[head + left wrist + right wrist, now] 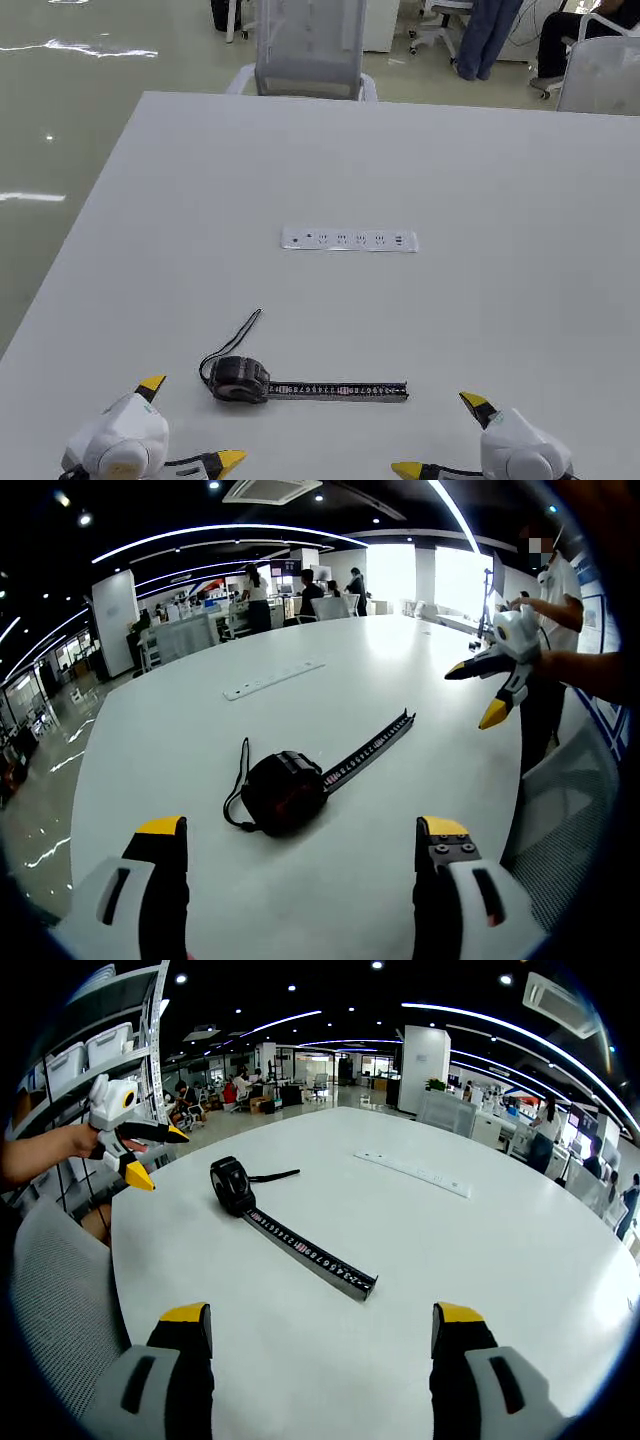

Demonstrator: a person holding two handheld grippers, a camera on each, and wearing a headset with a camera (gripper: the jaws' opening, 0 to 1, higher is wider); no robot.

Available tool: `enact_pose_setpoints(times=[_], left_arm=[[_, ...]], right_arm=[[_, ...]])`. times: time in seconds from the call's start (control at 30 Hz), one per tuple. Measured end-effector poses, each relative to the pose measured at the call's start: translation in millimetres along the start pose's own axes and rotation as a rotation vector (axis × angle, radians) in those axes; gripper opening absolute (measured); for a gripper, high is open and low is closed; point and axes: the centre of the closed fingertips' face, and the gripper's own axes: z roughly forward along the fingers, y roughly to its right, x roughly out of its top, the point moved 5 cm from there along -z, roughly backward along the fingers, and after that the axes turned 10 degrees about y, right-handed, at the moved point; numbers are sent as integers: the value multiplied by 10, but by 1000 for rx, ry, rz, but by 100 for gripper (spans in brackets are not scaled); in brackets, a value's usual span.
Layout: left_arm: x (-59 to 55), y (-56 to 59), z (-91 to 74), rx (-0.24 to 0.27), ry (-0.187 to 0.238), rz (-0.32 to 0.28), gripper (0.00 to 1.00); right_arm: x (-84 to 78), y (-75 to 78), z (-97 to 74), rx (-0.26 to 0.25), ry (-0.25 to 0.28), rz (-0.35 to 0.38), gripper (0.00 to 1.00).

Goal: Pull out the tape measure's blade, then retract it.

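Tape measure (239, 380) lies on the table (300, 170) just ahead of the left gripper (191, 421), jaws spread and holding nothing. Its blade (338, 390) runs out toward the right gripper (439, 434), likewise spread wide. Farther ahead of both lies a power strip (348, 240), with a chair (308, 50) beyond the table's far edge.

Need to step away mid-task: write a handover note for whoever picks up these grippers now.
Left gripper: open, empty, hovering on the near side of the tape measure, not touching it.
Right gripper: open, empty, near the tip end of the blade, not touching it.
The tape measure lies on the white table with the blade partly out and flat on the surface. Its wrist strap trails toward the power strip.
Done: blade pulled out. Left: retract it.
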Motion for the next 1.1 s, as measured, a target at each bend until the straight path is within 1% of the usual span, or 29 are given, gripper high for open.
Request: enact_pose_setpoints(times=[0.07, 0.13, 0.23, 0.37, 0.43, 0.57, 0.67, 0.77, 0.8, 0.9, 0.93, 1.0, 1.03, 1.1], left_arm=[[-5, 21, -6, 2, -3, 4, 95], [-16, 39, -21, 7, -7, 5, 97], [-20, 42, -36, 21, 2, -11, 99], [-47, 67, -50, 31, -4, -26, 99], [-50, 89, -57, 37, -7, -32, 99], [-45, 117, -59, 52, -1, -56, 99], [-41, 127, -51, 65, -1, -59, 99], [24, 156, -46, 99, 31, -88, 99], [28, 164, -38, 102, 32, -94, 99], [67, 174, -19, 138, 48, -120, 99], [71, 181, -8, 153, 50, -141, 99], [68, 183, 15, 169, 60, -149, 99], [52, 188, 34, 180, 54, -149, 99], [32, 195, 54, 201, 47, -153, 99]], right_arm=[[13, -21, -16, -3, -2, 0, 93], [24, -13, -24, -18, 2, 4, 93], [56, -17, -33, -38, 11, 12, 94], [89, -44, -33, -48, 16, 23, 94], [108, -50, -32, -68, 26, 17, 94], [122, -79, -27, -80, 34, 41, 95], [136, -106, -27, -87, 40, 53, 95], [158, -141, -20, -93, 43, 61, 95], [163, -149, -18, -94, 45, 61, 95], [174, -170, -3, -100, 44, 70, 95], [180, -181, 6, -101, 45, 71, 95], [185, -197, 19, -102, 44, 71, 95], [204, -180, 17, -125, 49, 51, 95], [228, -192, 19, -129, 59, 55, 94]])
